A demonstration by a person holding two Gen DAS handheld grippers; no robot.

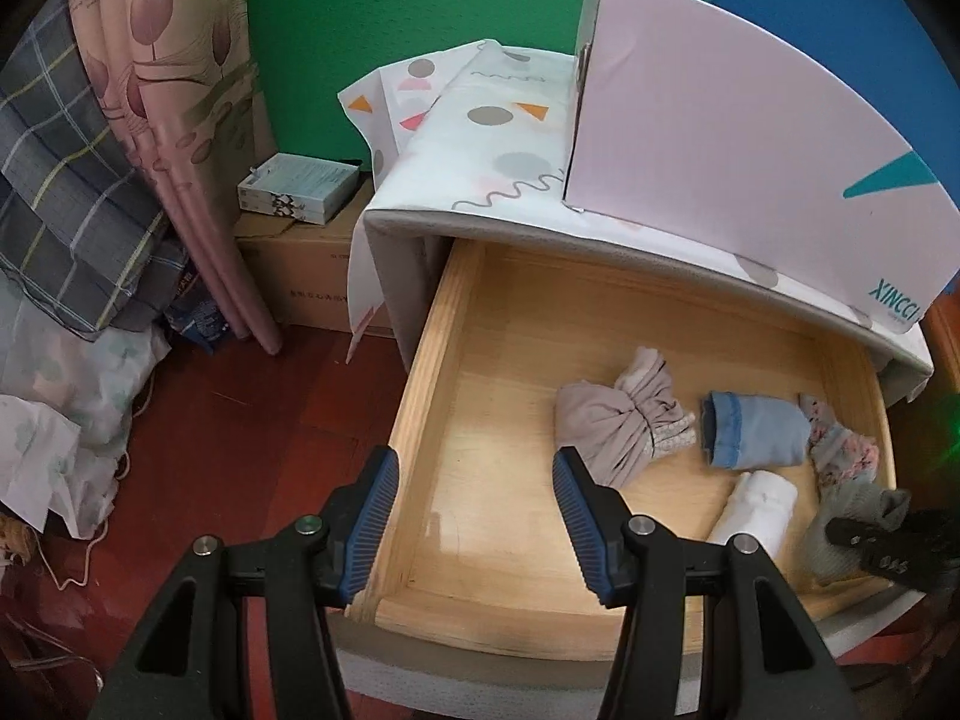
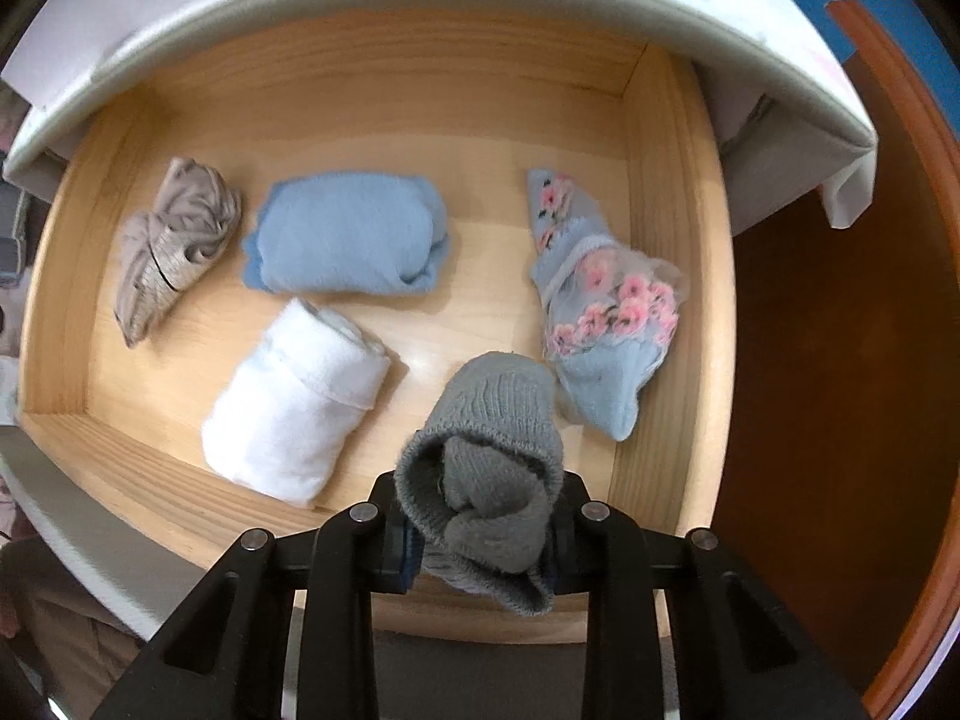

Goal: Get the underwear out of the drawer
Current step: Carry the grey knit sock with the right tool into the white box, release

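The wooden drawer (image 1: 420,396) (image 2: 672,240) stands pulled out. On its floor lie a beige bundle (image 1: 612,426) (image 2: 174,246), a folded blue piece (image 1: 756,429) (image 2: 348,240), a white roll (image 1: 756,510) (image 2: 294,402) and a blue floral piece (image 1: 840,444) (image 2: 606,306). My right gripper (image 2: 480,540) (image 1: 888,546) points straight down and is shut on a grey knitted bundle (image 2: 486,480) (image 1: 858,516), held a little above the drawer floor at the front right. My left gripper (image 1: 477,516) is open with nothing in it, its fingers astride the drawer's left wall near the front corner.
A pale cardboard box (image 1: 750,138) sits on the cabinet's patterned cloth cover (image 1: 498,138), overhanging the drawer's back. Left of the cabinet are a brown carton (image 1: 300,276), a hanging curtain (image 1: 180,120) and white bags (image 1: 60,420) on the red-brown floor.
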